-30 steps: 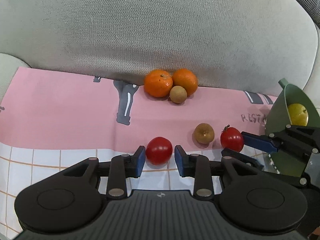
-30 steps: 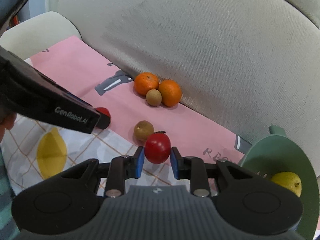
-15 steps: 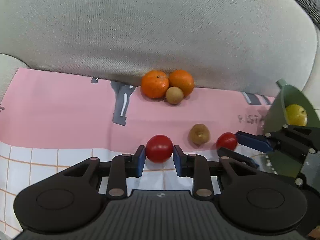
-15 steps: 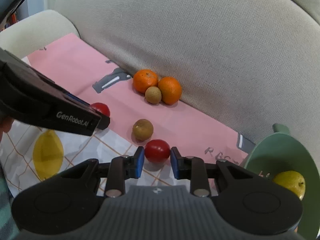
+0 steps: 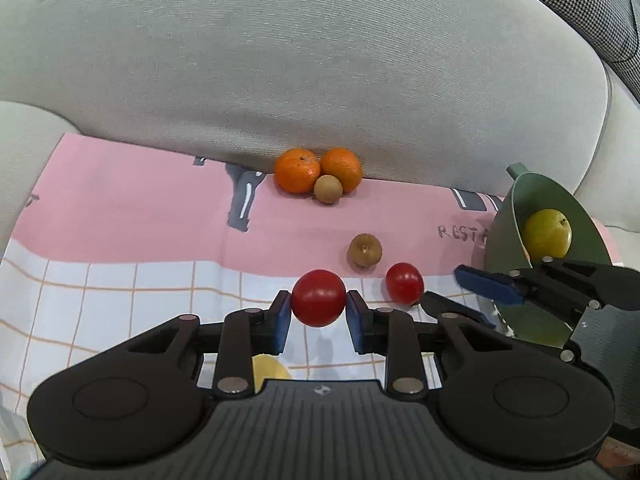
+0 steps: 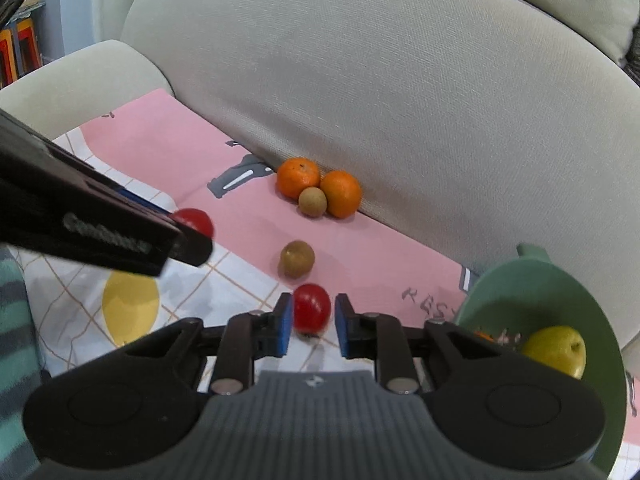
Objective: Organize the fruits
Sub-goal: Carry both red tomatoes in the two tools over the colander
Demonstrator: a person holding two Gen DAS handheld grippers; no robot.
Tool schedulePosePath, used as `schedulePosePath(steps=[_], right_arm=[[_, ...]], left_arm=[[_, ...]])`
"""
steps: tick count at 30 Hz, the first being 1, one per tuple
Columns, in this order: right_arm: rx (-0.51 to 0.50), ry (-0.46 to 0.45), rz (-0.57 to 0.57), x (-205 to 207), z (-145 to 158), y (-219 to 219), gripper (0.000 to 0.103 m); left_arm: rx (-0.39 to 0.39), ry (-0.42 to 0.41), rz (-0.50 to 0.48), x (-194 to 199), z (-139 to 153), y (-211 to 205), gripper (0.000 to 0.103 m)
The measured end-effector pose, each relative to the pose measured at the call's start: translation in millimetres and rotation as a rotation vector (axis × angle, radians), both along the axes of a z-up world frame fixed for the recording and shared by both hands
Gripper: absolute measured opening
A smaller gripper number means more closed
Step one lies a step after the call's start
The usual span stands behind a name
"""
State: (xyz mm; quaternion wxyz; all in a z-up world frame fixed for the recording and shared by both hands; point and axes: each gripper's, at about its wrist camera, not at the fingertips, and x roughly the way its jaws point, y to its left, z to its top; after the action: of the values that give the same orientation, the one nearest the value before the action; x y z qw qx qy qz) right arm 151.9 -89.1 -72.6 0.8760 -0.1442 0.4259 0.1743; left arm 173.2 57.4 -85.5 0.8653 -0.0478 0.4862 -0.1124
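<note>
One yellow pear (image 6: 555, 350) in green bowl (image 6: 532, 288).

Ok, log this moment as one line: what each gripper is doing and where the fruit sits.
left gripper: shut on red tomato | right gripper: open around second tomato on cloth | green bowl: yellow fruit | oranges at cushion

Soft, even indoor light fills both views, bright enough that colours read cleanly. Shadows are faint and short: a pale one lies under the red tomato (image 5: 318, 298) on the cloth (image 5: 120, 300), another beside the brown fruit (image 6: 297, 259). Fisheye distortion bows the sofa back (image 5: 320, 80) strongly toward the frame edges. In the right wrist view the left claw (image 6: 192, 242) is motion-blurred, its lettering smeared; the centre stays sharp.
</note>
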Motion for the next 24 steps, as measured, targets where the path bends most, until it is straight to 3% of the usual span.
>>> schedulePosePath(steps=[1,9,18,24], right_arm=[[0.002,-0.008,-0.006,-1.3,-0.7,-1.8,0.031],[0.009,-0.009,0.004,9.5,-11.6,-0.5,0.032],[0.009,0.055,0.001,29.0,-32.6,7.6,0.032],[0.014,0.066,-0.005,28.4,-34.1,6.2,0.026]], left_arm=[[-0.002,0.0,0.004,-0.1,0.2,1.1,0.033],[-0.011,0.006,0.011,4.3,-0.5,2.9,0.033],[-0.011,0.026,0.008,12.0,-7.8,3.9,0.033],[-0.015,0.025,-0.002,10.2,-6.0,2.2,0.033]])
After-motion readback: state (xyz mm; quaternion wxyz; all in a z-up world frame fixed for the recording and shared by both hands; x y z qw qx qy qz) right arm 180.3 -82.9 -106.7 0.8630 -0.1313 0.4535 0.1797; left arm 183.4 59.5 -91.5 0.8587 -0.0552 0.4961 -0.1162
